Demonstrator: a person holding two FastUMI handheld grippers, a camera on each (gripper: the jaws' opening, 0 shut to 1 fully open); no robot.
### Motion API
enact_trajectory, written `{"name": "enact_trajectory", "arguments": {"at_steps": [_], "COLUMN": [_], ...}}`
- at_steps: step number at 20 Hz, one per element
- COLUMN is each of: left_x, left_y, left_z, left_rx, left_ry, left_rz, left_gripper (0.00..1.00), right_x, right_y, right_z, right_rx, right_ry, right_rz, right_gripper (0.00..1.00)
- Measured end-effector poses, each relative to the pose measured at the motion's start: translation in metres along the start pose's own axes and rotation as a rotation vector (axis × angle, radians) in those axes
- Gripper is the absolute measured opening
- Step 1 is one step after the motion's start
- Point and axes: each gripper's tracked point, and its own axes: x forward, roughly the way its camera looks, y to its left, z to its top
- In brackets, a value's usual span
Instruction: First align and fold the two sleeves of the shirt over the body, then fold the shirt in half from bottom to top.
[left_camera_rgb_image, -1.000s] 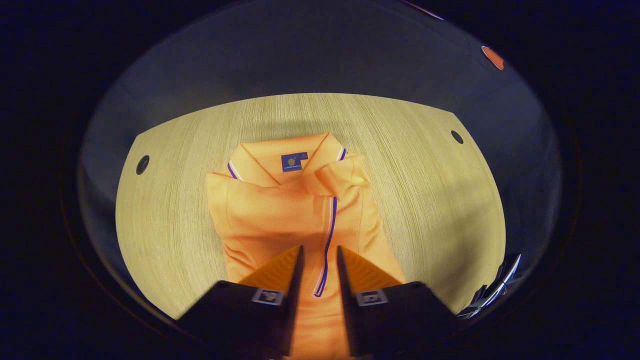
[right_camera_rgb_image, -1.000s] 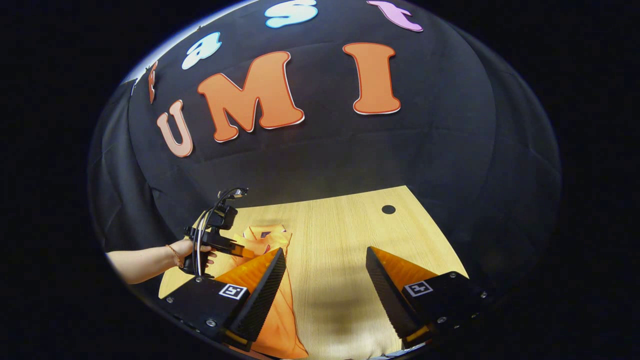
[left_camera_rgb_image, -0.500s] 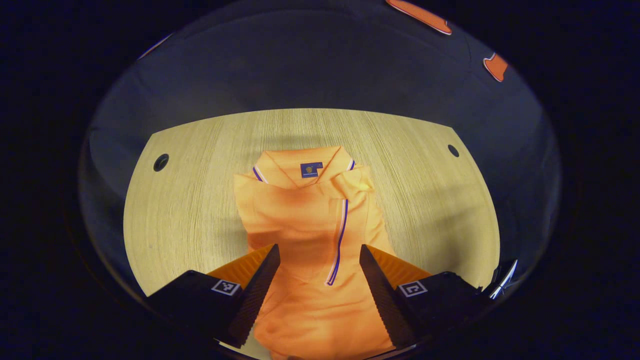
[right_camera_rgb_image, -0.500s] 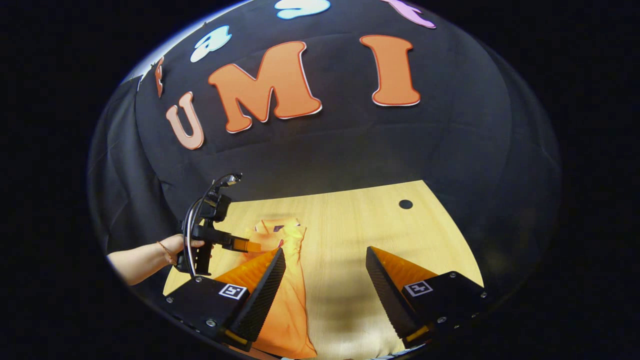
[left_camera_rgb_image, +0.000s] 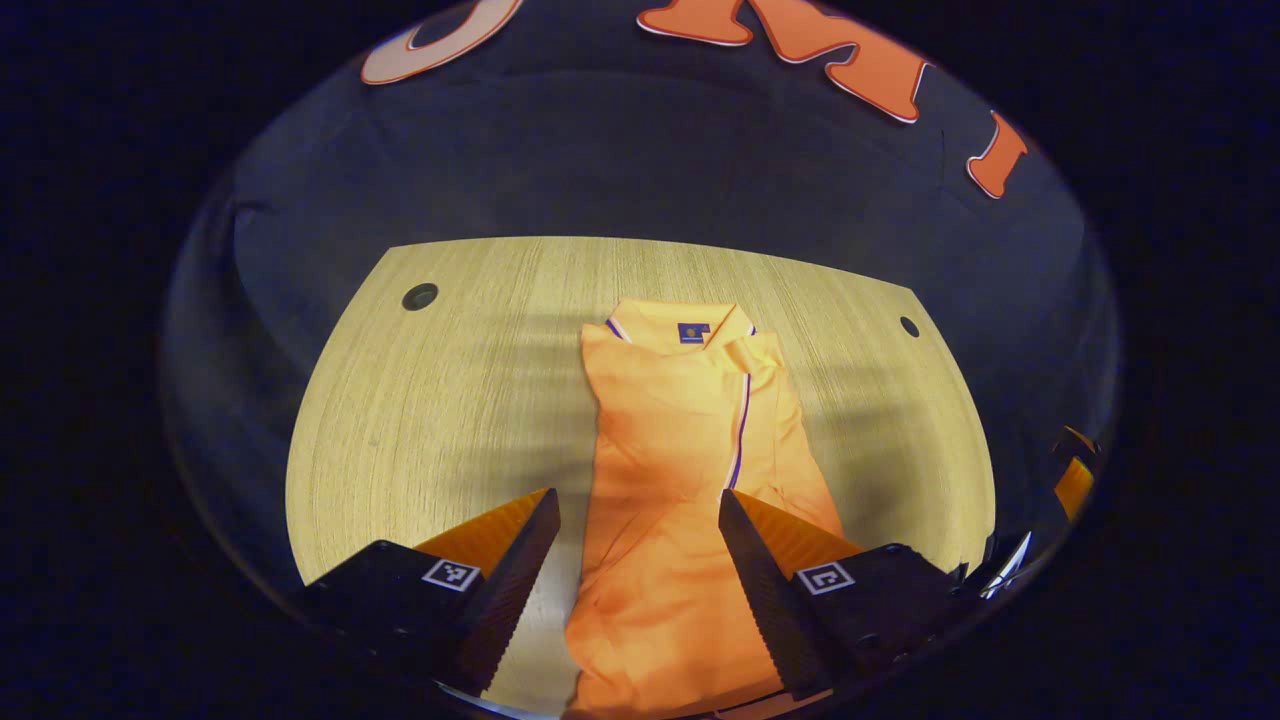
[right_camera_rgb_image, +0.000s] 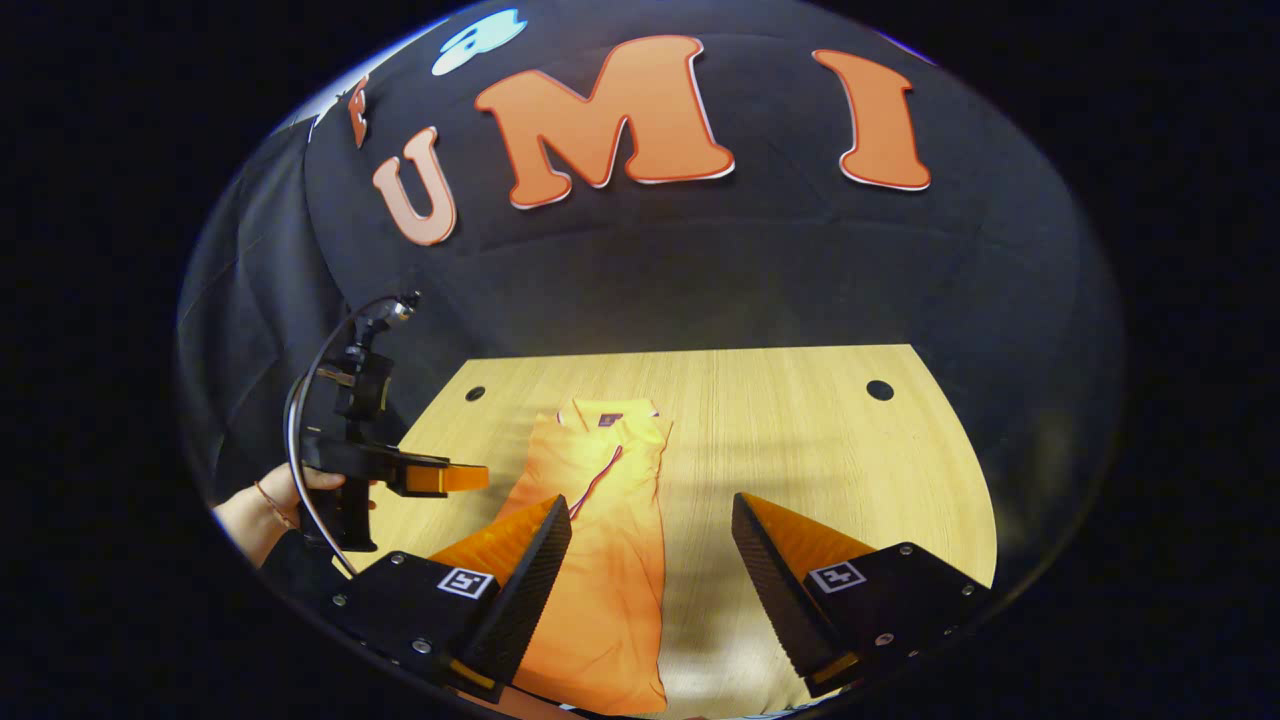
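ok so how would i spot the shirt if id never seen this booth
Start at the pale wooden table in front of the black cloth wall. On it lies one long narrow strip of orange cloth, the shirt, collar at the far end. What marks it out is the small dark label inside the collar and the thin dark stripe running down its front.

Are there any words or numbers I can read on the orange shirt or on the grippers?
Neck label of the shirt: a small dark patch with a mark, too small to read.
Left gripper: square black-and-white code tags, patterns and no words.
Right gripper: the same kind of tags, no words.
No readable text anywhere on these.
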Motion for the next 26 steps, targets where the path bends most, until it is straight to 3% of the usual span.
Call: {"name": "enact_trajectory", "arguments": {"at_steps": [6, 8, 11, 17, 22, 26], "left_x": [-0.036, -0.044, -0.056, -0.059, -0.065, -0.053], "left_y": [0.035, 0.045, 0.040, 0.025, 0.028, 0.035], "left_z": [-0.067, -0.086, -0.116, -0.211, -0.303, -0.317], "left_rx": [0.021, 0.027, 0.024, 0.040, 0.006, 0.000], "left_ry": [0.038, 0.050, 0.064, 0.222, 0.380, 0.403], "left_rz": [0.028, 0.062, 0.056, 0.035, 0.060, 0.098], "left_gripper": [0.99, 0.99, 0.99, 0.99, 0.99, 0.99], "right_x": [0.014, 0.013, 0.014, -0.011, -0.023, -0.025], "right_y": [0.008, 0.012, 0.021, 0.028, 0.025, 0.020], "right_z": [-0.045, -0.078, -0.138, -0.251, -0.294, -0.318], "right_rx": [-0.012, -0.029, -0.030, -0.046, -0.076, -0.084], "right_ry": [0.115, 0.179, 0.311, 0.577, 0.688, 0.751], "right_rz": [-0.037, -0.047, -0.044, -0.062, -0.072, -0.088], "right_gripper": [0.99, 0.99, 0.99, 0.99, 0.99, 0.99]}}
